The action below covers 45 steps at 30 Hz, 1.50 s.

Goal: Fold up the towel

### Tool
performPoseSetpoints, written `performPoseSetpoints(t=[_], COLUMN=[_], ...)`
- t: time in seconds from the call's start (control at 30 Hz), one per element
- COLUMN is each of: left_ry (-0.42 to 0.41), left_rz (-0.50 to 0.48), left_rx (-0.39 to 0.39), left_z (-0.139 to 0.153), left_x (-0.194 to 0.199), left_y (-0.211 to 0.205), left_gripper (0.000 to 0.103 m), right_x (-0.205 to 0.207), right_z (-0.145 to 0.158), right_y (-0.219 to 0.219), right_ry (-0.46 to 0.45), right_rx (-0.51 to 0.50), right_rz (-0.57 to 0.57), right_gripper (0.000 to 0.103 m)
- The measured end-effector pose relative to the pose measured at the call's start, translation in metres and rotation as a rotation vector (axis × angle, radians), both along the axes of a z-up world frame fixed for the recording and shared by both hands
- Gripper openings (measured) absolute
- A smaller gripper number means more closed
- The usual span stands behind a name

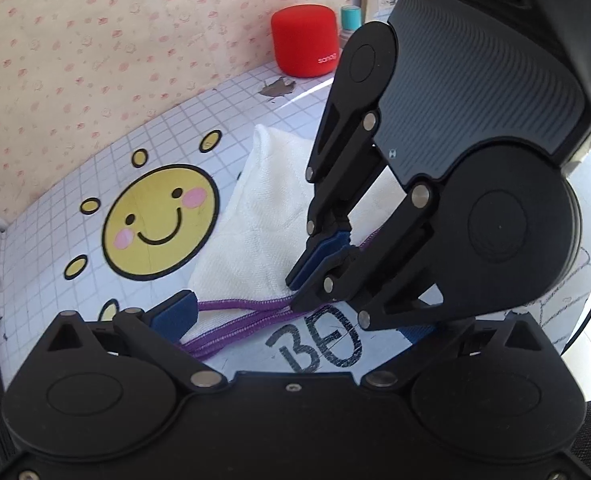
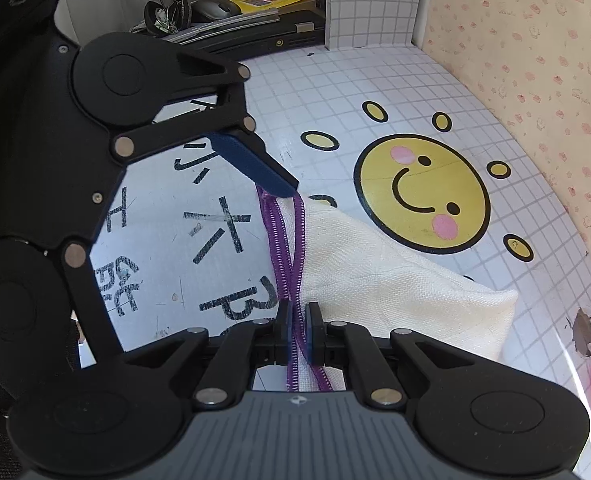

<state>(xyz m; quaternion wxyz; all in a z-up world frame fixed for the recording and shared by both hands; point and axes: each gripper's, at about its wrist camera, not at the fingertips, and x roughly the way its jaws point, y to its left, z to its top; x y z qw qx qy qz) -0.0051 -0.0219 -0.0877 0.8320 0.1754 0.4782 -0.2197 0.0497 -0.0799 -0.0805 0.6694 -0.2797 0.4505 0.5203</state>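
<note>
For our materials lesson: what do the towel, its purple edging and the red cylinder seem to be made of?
Towel: cream woven cloth, probably cotton, matte; the weave shows.
Purple edging: stitched thread or cord, ribbed.
Red cylinder: likely fabric-covered, with a soft matte surface.

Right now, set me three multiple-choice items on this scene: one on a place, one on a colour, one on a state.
1. The towel lies
A. beside the sun face on the grid mat
B. on top of a red speaker
C. inside a drawer

2. The towel's trim is
A. green
B. purple
C. orange

3. The right hand-held gripper is
A. open above the towel
B. shut on a speaker
C. shut on the trim

Answers:
1. A, as the white cloth rests on the mat next to the yellow face.
2. B, as the stitched cords along the edge are plainly purple.
3. C, as its two pads pinch the purple cords between them.
</note>
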Motion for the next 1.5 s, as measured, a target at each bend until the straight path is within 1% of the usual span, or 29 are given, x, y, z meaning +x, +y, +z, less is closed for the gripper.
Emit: performPoseSetpoints(t=[0.03,0.13,0.27,0.3,0.37,0.5,0.7,0.8,0.93,1.03,1.1,1.17,1.23,1.33,1.37,1.43,1.5], left_ry=[0.013,0.087,0.086,0.082,0.078,0.076,0.082,0.083,0.078,0.077,0.076,0.076,0.072,0.069,0.071,0.075,0.075], left_rz=[-0.004,0.036,0.063,0.059,0.059,0.070,0.082,0.085,0.088,0.092,0.060,0.069,0.077,0.082,0.085,0.088,0.090], left_rx=[0.000,-0.005,0.003,0.014,0.017,0.010,0.009,0.007,0.000,0.000,-0.002,0.001,0.004,-0.001,-0.001,0.002,0.002], left_z=[-0.003,-0.019,-0.021,-0.021,-0.021,-0.022,-0.022,-0.023,-0.023,-0.024,-0.012,-0.009,-0.010,-0.014,-0.014,-0.015,-0.016], left_x=[0.002,0.018,0.021,0.020,0.020,0.019,0.018,0.018,0.016,0.013,-0.022,-0.011,0.000,0.011,0.013,0.016,0.017], left_y=[0.000,0.005,0.008,0.007,0.007,0.007,0.007,0.007,0.009,0.007,0.024,0.023,0.021,0.020,0.020,0.021,0.021], left_gripper=[0.102,0.102,0.102,0.102,0.102,0.103,0.103,0.103,0.103,0.103,0.103,0.103,0.103,0.103,0.103,0.103,0.103], right_x=[0.001,0.004,0.006,0.008,0.013,0.031,0.056,0.069,0.071,0.069,0.067,0.062,0.058,0.049,0.046,0.040,0.034], right_z=[0.000,0.000,0.008,0.010,0.014,0.016,0.007,-0.009,-0.011,-0.009,-0.008,-0.004,0.001,0.007,0.006,-0.002,-0.004], right_y=[0.000,-0.002,-0.007,-0.010,-0.014,-0.022,-0.020,-0.016,-0.020,-0.025,-0.029,-0.031,-0.032,-0.027,-0.024,-0.020,-0.026], right_ry=[0.004,0.012,-0.011,-0.017,-0.032,-0.065,-0.071,-0.061,-0.073,-0.074,-0.082,-0.090,-0.096,-0.073,-0.060,-0.037,-0.033], right_rx=[0.001,0.006,0.010,0.016,0.022,0.030,0.044,0.021,0.021,0.001,-0.016,-0.026,-0.015,0.031,0.030,-0.015,-0.010], right_rz=[-0.001,-0.008,-0.028,-0.047,-0.082,-0.172,-0.256,-0.309,-0.318,-0.327,-0.330,-0.330,-0.327,-0.302,-0.287,-0.255,-0.259], right_gripper=[0.006,0.006,0.009,0.012,0.017,0.019,0.019,0.019,0.022,0.027,0.031,0.031,0.031,0.032,0.032,0.032,0.034])
